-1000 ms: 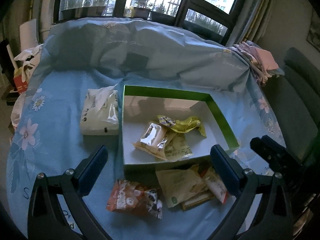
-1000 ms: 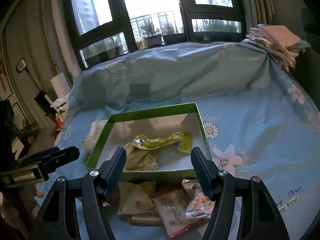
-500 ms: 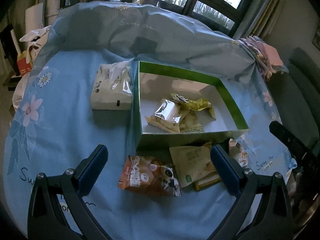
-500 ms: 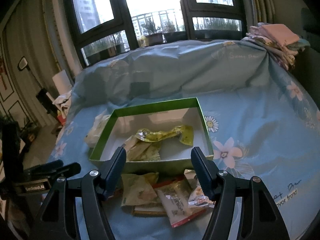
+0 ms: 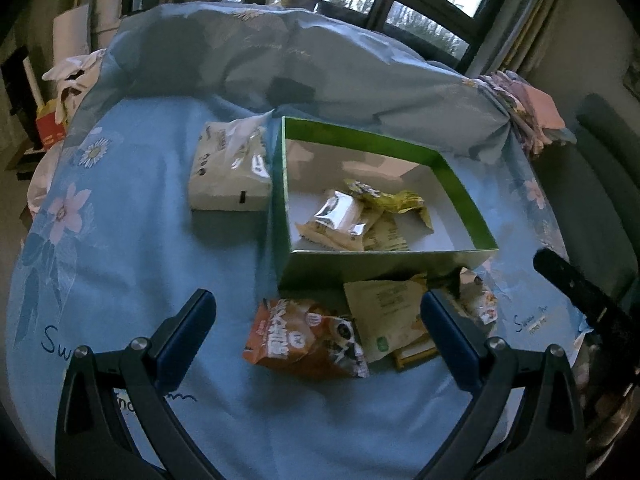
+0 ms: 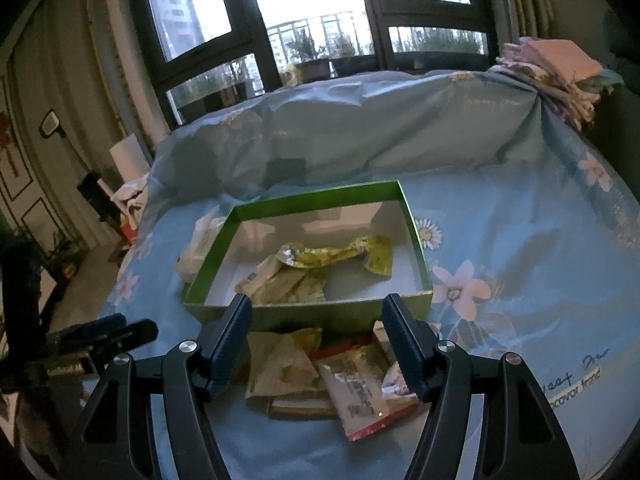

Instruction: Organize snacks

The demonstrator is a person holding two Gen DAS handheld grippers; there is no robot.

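Observation:
A green box (image 5: 362, 138) (image 6: 308, 316) with a white inside sits on the blue bedspread and holds a silver-beige packet (image 5: 336, 220) and a yellow wrapper (image 5: 394, 200) (image 6: 332, 250). In front of the box lie an orange snack bag (image 5: 300, 336), a beige pouch (image 5: 386, 312) (image 6: 280, 364), a red-edged packet (image 6: 356, 388) and a small packet (image 5: 476, 300). My left gripper (image 5: 318, 330) is open and empty above the orange bag. My right gripper (image 6: 316, 340) is open and empty above the loose packets.
A white tissue pack (image 5: 232, 168) lies left of the box. A rumpled duvet (image 5: 320, 64) rises behind it. Folded cloths (image 6: 560, 68) are stacked at the far right. The bed edge drops off on the left (image 6: 120, 280).
My left gripper has drawn back and moved left, so the box and packets now sit further right in its view. My right gripper has drawn back slightly. Both stay open.

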